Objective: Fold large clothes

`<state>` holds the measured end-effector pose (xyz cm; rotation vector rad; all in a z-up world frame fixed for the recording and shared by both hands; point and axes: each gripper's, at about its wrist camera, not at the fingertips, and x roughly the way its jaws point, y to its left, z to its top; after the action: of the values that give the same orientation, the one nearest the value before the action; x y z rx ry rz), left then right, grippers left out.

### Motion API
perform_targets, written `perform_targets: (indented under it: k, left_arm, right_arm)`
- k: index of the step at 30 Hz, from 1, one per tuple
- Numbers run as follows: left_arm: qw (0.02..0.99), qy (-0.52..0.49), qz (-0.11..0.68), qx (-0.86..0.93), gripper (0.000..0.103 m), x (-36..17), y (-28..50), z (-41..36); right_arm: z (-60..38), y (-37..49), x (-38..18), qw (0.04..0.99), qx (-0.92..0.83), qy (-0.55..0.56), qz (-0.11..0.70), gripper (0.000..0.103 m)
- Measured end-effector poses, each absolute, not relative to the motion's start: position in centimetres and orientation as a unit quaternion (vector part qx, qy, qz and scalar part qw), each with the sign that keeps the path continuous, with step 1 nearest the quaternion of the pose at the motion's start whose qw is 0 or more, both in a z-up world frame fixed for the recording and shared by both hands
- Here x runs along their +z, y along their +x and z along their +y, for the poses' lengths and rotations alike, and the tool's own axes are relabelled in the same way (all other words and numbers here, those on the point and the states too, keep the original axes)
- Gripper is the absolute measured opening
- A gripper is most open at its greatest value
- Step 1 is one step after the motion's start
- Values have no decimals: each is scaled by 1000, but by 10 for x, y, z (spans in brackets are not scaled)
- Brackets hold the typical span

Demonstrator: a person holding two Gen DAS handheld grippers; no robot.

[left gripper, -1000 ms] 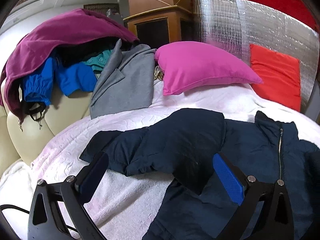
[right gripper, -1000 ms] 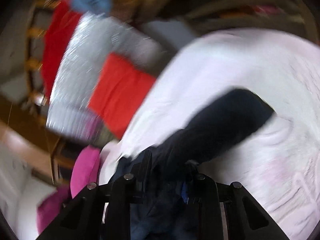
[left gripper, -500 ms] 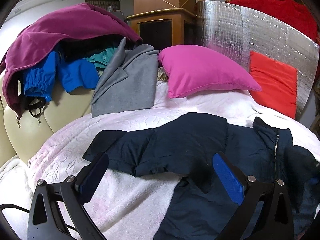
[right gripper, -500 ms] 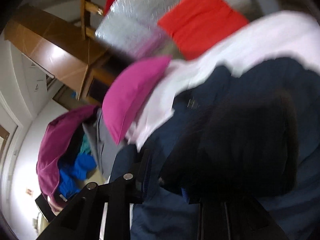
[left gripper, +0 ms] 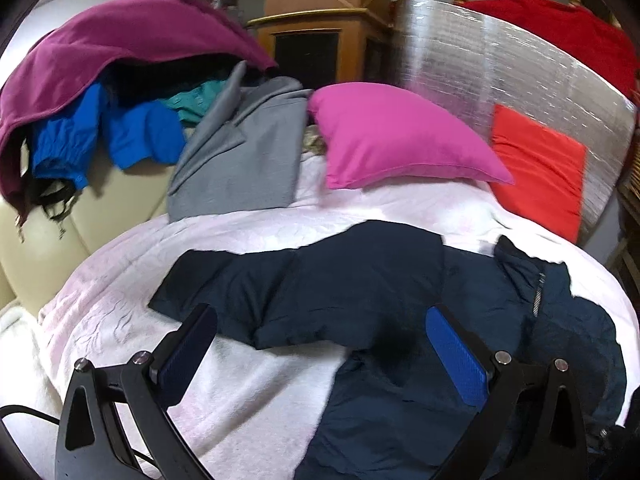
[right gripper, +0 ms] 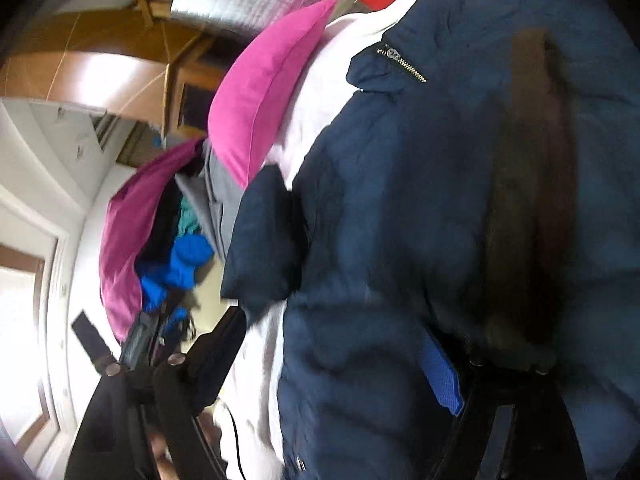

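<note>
Left claw [left gripper: 320, 352] sits at the bottom of the left wrist view, jaws spread wide, nothing pinched; its blue pads [left gripper: 456, 360] hover over the navy jacket [left gripper: 360, 288]. Right claw [right gripper: 336, 360] at the bottom of the right wrist view has just been opening and now stands spread; jacket fabric lies between and over the fingers, the right-hand blue pad partly buried in it, but the pads are not pressing on the cloth. That view is rolled sideways and somewhat blurred.

Navy jacket lies spread on the white bedcover [left gripper: 248, 392], filling the lower centre and lower right of the left wrist view. One sleeve [left gripper: 224, 292] stretches out toward centre left, lying flat on the cover. Collar and zipper [left gripper: 538, 292] sit at right of centre, zip partly open. In the right wrist view the jacket fills most of the right half, zipper [right gripper: 400, 62] near the top.

Pink pillow [left gripper: 392, 136] rests on the bed above the jacket, apart from it. Red cushion [left gripper: 540, 168] leans on a silver foil panel [left gripper: 500, 64] at right. Upper left: a pile of clothes on a cream chair [left gripper: 44, 248] — maroon garment [left gripper: 120, 48] on top, blue garment [left gripper: 132, 136] under it, grey garment [left gripper: 240, 160] draped down to the bed's edge. Wooden cabinet [left gripper: 312, 36] behind, top centre.
</note>
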<state>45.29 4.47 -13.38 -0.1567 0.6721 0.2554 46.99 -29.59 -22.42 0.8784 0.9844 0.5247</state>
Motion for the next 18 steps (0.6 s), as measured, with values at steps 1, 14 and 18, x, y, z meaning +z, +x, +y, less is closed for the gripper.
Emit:
perform_targets:
  k: [1,14,18]
  left_arm:
    - [935,-71,327,116,103,-133,453,39]
    - [926,-15,359,-116,103,-152,448,-78]
    - [912,-6,381,-151,103,-165,450,-109]
  right_arm:
    - [-303,460,-223,761,243,399,450,85]
    - [-457,388,-189,846,36,426,317,85]
    - [-484,394,-200,845,-46,425,322,85]
